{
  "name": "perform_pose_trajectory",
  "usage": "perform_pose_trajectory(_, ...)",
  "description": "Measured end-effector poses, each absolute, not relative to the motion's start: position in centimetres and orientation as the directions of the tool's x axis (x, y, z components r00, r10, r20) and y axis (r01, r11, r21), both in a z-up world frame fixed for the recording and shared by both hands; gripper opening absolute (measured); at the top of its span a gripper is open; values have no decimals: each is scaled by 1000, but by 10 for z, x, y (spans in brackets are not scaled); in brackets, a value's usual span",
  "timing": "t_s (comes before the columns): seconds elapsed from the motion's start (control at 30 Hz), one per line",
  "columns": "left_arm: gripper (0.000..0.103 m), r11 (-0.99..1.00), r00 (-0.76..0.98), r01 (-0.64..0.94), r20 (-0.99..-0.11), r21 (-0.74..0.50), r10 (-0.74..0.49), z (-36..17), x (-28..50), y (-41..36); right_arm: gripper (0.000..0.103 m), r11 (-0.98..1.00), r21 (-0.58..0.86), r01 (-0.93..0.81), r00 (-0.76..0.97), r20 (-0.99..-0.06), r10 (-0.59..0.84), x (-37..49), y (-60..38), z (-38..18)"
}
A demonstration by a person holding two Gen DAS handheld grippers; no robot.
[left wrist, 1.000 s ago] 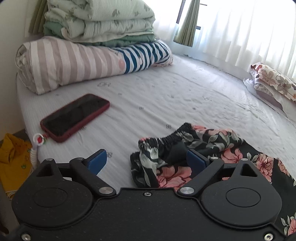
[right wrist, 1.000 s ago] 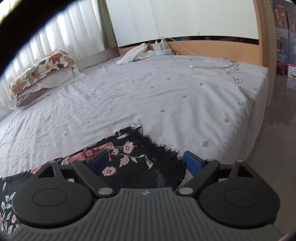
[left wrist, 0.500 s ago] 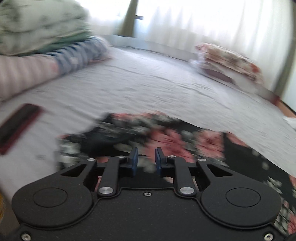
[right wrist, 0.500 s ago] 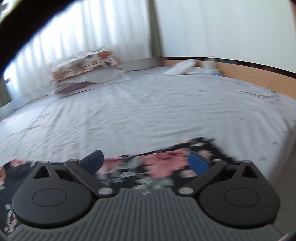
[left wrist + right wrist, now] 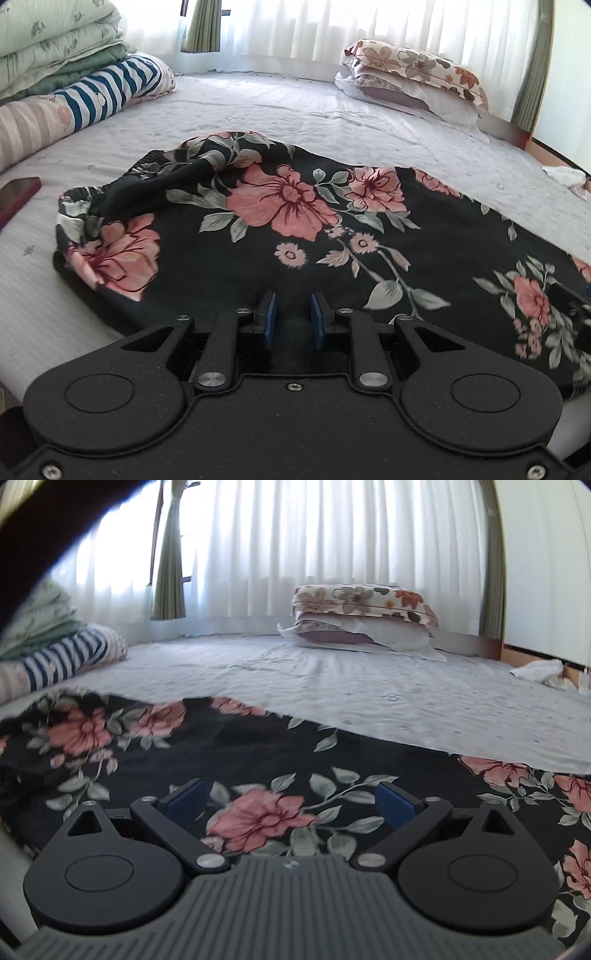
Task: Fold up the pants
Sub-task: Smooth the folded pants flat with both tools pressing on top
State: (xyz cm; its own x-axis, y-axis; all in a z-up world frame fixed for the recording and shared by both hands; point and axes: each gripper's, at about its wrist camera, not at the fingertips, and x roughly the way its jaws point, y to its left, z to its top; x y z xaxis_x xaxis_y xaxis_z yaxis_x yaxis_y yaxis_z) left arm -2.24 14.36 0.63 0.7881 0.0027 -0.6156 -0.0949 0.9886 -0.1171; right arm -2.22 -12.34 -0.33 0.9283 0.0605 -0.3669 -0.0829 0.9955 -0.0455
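Left hand-held gripper (image 5: 291, 319) just narrowed to a slim gap, seemingly pinching the pants' (image 5: 295, 221) near edge, bottom centre. Right hand-held gripper (image 5: 291, 803) gaped wide above them, empty. Fold apparently starting.
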Motion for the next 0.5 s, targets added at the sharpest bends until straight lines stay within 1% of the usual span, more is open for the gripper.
perform_pose_trajectory(0.1,21,989,786,-96,-619,-112,6,8,-25,149,98,988,-103,-114,917,-394,65,-26,-121,-9)
perform_pose_trajectory(0.2,21,988,784,-101,-621,-115,8,9,-28,154,96,984,-132,-119,886,-462,46,-29,-125,-21)
perform_pose_trajectory(0.33,22,988,779,-118,-627,-102,28,9,-33,156,95,995,-30,-96,874,-482,70,-41,-145,-26)
perform_pose_trajectory(0.43,22,985,767,-137,-640,-101,41,11,-42,157,96,992,-63,-107,876,-477,64,-51,-146,-28)
perform_pose_trajectory(0.5,24,990,758,-125,-650,-59,57,17,-45,154,97,992,-62,-112,873,-484,68,-54,-147,-24)
